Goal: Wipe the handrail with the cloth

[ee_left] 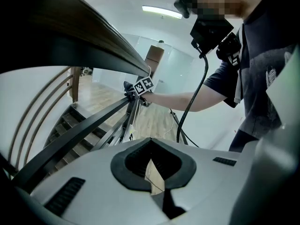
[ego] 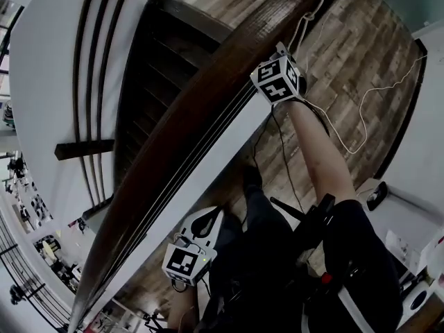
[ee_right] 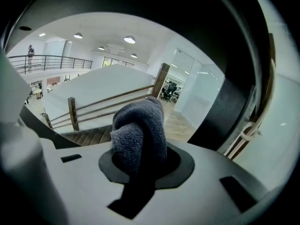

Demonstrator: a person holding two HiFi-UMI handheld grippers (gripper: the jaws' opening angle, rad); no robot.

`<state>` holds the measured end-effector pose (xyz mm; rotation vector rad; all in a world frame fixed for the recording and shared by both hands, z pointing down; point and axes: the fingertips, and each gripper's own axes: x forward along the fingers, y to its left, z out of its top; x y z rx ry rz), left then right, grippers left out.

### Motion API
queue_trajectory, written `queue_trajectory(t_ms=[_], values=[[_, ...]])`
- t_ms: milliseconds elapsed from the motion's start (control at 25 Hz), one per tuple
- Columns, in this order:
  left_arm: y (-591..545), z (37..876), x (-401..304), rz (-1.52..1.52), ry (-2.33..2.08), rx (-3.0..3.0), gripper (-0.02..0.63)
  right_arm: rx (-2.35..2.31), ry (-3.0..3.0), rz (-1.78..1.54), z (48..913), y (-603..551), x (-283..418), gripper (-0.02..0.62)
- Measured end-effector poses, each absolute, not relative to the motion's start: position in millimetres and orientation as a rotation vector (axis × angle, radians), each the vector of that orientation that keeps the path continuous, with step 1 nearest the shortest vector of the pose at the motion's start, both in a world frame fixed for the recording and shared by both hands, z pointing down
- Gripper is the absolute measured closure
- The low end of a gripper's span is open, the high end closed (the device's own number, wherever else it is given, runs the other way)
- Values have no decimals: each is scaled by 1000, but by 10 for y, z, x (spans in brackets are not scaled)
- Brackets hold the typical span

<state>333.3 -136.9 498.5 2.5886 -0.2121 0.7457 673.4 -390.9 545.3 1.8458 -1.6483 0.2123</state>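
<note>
The dark wooden handrail (ego: 201, 103) runs diagonally from upper right to lower left in the head view. My right gripper (ego: 276, 82) is at the rail's right edge near its upper end, under its marker cube. It is shut on a bunched grey cloth (ee_right: 139, 134), which sticks out past the jaws. The rail shows as a dark curved mass (ee_right: 229, 102) to the right of the cloth; I cannot tell whether they touch. My left gripper (ego: 187, 259) hangs low beside the rail's lower stretch. In its own view the left gripper (ee_left: 151, 170) is shut on nothing, under the handrail (ee_left: 70, 36).
Black metal bars (ego: 201, 155) run under the rail. Wooden stair steps (ego: 149, 82) drop away on the rail's far side, beside a white wall (ego: 48, 68). A white cable (ego: 361, 116) lies on the wood floor. A person's arm (ego: 319, 151) reaches up to the right gripper.
</note>
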Motion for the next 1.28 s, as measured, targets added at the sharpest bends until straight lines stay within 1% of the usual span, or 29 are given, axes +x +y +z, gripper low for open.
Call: queue_trajectory(t_ms=[120,320,560,680,840,960,1080,1160,1280], values=[[-1255,4864,3253,708,-230,2583,600,1869,-1723,180,5211,-3697,6542,525],[-1103,4773,2863,690,-221,2644,600,1882,-1846,149,4766,-3270,5897,525],[-643,4544,2242,662,-209,2725,600,1897,-1871,285,4646,-2395,5176,525],[-506,4415,1886,592,-247,2767,600,1874,-1956,320,4473,-2015,4642,525],[-400,4314,1474,498,-347,2815,600,1735,-2193,337,4154,-1542,3628,525],[-181,4363,1339,449,-411,2816,600,1596,-2343,315,4024,-1097,3048,525],[94,4354,1282,445,-452,2817,600,1476,-2475,345,3932,-742,2722,525],[79,4180,1200,471,-493,2818,600,1420,-2541,353,3746,-711,2558,525],[96,3988,1145,484,-576,2781,600,1363,-2599,340,3555,-622,2469,525]])
